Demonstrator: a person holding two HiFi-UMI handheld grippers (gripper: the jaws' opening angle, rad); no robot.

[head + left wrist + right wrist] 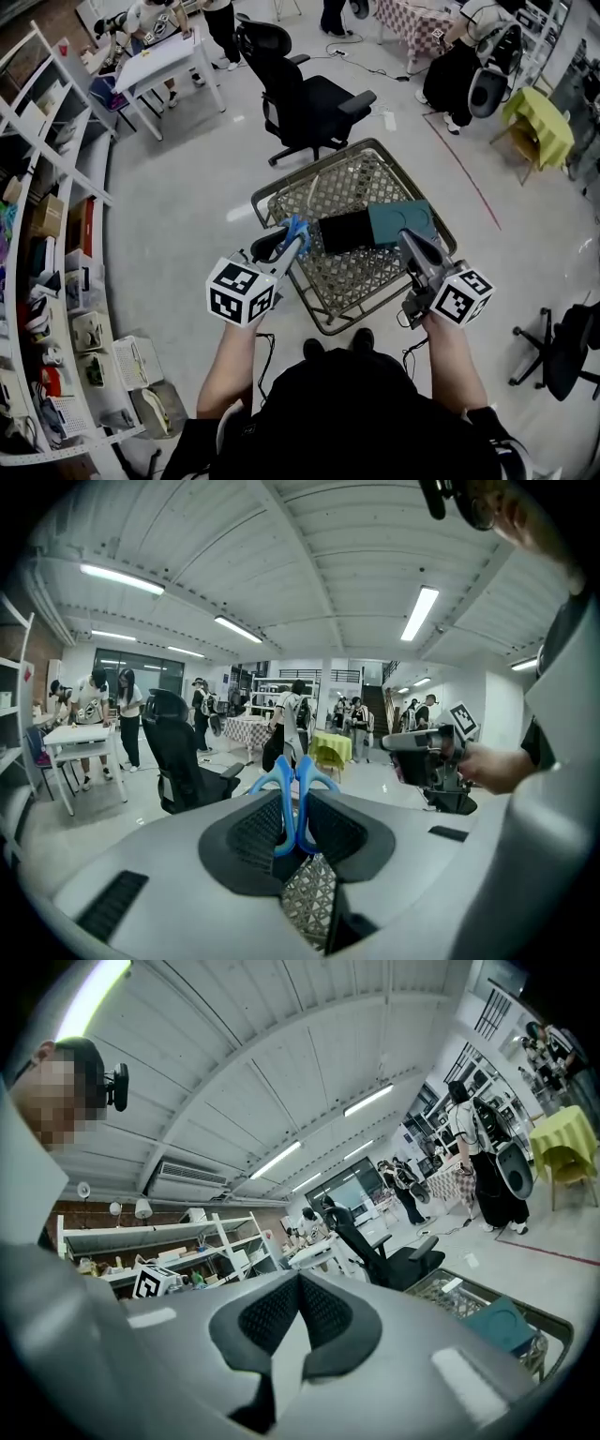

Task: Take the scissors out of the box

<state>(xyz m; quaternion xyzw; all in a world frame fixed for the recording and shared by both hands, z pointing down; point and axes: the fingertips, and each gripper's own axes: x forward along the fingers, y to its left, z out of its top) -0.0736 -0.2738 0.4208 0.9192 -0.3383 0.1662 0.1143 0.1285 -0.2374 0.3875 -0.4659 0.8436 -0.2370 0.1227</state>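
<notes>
Blue-handled scissors pinched between left tongs, right tongs closed, empty

A black office chair stands on the pale floor, near a white desk with people standing round it. White shelving, loaded with boxes and small goods, lines the left wall. On the right, a red floor line runs near a table under yellow-green cloth, and a second black chair stands well apart.

Blue-handled scissors clamped in left gripper
</notes>
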